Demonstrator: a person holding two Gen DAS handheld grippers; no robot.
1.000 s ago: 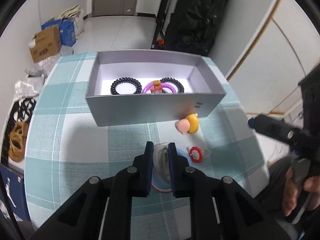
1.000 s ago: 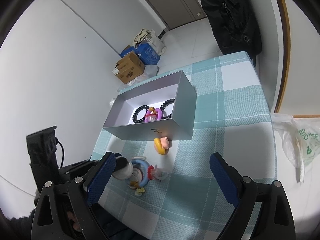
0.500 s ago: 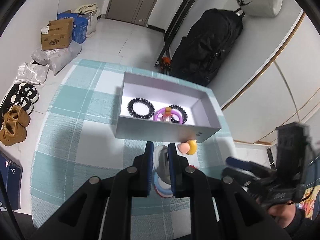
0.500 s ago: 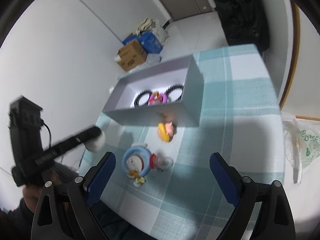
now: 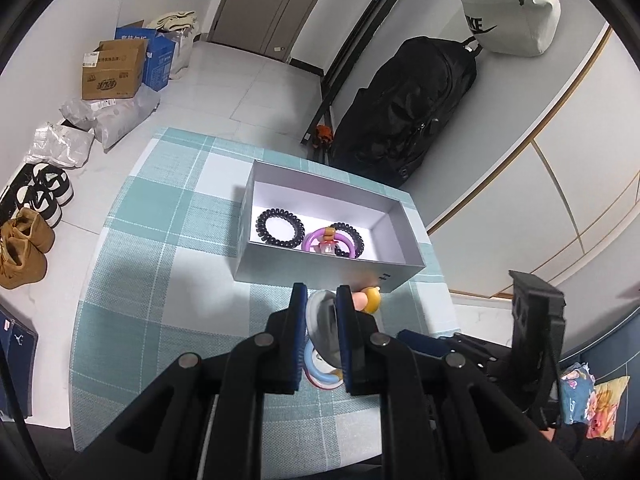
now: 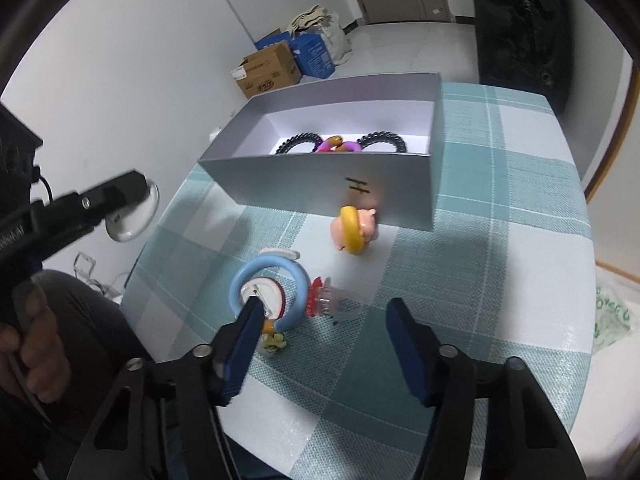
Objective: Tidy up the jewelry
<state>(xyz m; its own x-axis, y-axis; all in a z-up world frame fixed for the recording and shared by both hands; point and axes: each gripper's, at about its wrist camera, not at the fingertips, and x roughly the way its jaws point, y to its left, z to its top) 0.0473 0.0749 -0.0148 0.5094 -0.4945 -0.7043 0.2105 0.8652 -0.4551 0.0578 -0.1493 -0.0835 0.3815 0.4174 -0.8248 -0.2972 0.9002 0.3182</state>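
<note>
My left gripper (image 5: 322, 316) is shut on a white round piece (image 5: 322, 328) and holds it high above the table; it also shows in the right wrist view (image 6: 132, 216). A grey box (image 5: 320, 276) holds two black coil hair ties (image 5: 279, 228) and a purple ring (image 5: 329, 242). On the checked cloth lie a blue ring (image 6: 268, 292), a red-and-clear hair clip (image 6: 326, 302) and a pink-and-yellow figure (image 6: 354, 228). My right gripper (image 6: 326, 340) is open and hovers low over the blue ring and the clip.
The box (image 6: 332, 184) stands at the far side of the small table (image 5: 132, 280). Cardboard boxes (image 5: 112, 70), shoes (image 5: 28, 240) and a black bag (image 5: 404, 108) are on the floor around it. The table edges are close on all sides.
My left gripper has risen and pulled back with the white piece. My right gripper has moved down and forward to the blue ring and clip.
</note>
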